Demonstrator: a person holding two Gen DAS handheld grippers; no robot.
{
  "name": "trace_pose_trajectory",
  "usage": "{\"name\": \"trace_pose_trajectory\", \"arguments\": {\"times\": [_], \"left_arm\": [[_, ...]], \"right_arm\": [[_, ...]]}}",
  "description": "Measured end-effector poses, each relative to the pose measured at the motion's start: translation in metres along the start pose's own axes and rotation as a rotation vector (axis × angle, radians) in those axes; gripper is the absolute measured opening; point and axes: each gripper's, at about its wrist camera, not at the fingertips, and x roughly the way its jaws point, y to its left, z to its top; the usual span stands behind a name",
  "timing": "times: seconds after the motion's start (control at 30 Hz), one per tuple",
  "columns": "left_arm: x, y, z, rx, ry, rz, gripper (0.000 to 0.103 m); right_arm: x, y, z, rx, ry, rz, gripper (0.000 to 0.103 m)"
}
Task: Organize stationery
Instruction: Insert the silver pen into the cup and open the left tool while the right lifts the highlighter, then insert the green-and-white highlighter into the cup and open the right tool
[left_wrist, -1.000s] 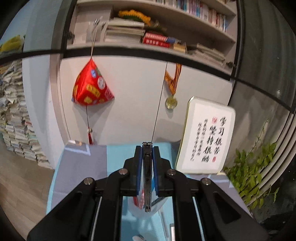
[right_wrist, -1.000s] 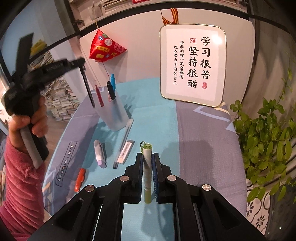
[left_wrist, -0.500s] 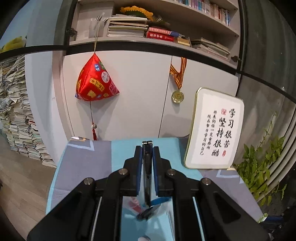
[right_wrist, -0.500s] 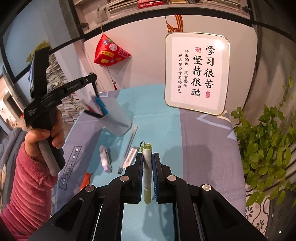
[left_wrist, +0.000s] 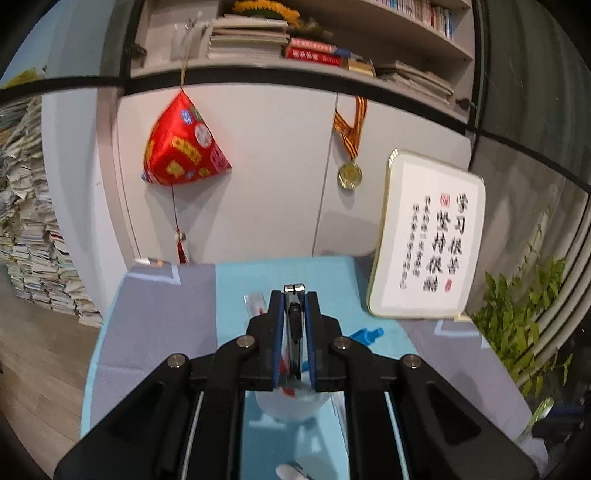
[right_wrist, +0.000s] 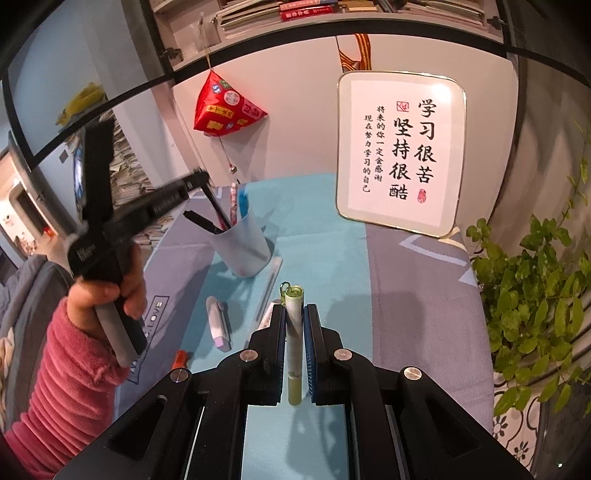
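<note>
My left gripper (left_wrist: 293, 299) is shut on a black pen (left_wrist: 294, 325) that stands upright above a translucent pen cup (left_wrist: 291, 406). In the right wrist view a hand in a pink sleeve holds that left gripper (right_wrist: 201, 177), and the black pen (right_wrist: 218, 210) slants down into the cup (right_wrist: 243, 243). The cup also holds a black marker (right_wrist: 199, 221), a pink patterned pen (right_wrist: 233, 199) and a blue pen (right_wrist: 242, 201). My right gripper (right_wrist: 294, 314) is shut on a green pen (right_wrist: 294, 332) over the teal cloth.
A lilac-and-white eraser-like item (right_wrist: 218, 323), a clear ruler (right_wrist: 269, 291) and an orange item (right_wrist: 180, 358) lie on the cloth near the cup. A framed calligraphy board (right_wrist: 400, 155) leans at the back. A leafy plant (right_wrist: 535, 295) stands off the table's right edge.
The left gripper has come down with the black pen, whose lower end now sits in the cup. The right gripper still holds the green pen in the same place.
</note>
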Motion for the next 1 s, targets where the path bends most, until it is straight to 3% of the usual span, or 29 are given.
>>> {"name": "trace_pose_trajectory", "arguments": {"times": [0.1,0.2,0.27,0.47,0.6,0.77,1.0], "left_arm": [[0.000,-0.003,-0.005,0.013,0.017,-0.011,0.010],[-0.005,-0.003,-0.006,0.006,0.023,-0.021,0.029],[-0.018,0.000,-0.006,-0.007,-0.014,-0.019,0.040],[-0.066,0.009,-0.019,0.003,-0.111,0.044,0.057],[-0.090,0.018,-0.040,0.010,-0.134,0.126,0.062],[-0.102,0.033,-0.065,-0.043,-0.094,0.130,0.064],[-0.108,0.039,-0.086,-0.033,-0.059,0.166,0.064]], "right_arm": [[0.000,0.004,0.005,-0.006,-0.004,0.007,0.010],[-0.001,0.009,0.012,-0.016,-0.018,0.009,0.010],[-0.003,0.015,0.020,-0.029,-0.034,0.018,0.010],[-0.003,0.038,0.044,-0.070,-0.076,0.045,0.011],[0.000,0.052,0.065,-0.089,-0.112,0.064,0.011],[0.009,0.075,0.096,-0.111,-0.159,0.071,0.011],[0.028,0.092,0.134,-0.106,-0.215,0.042,0.010]]}}
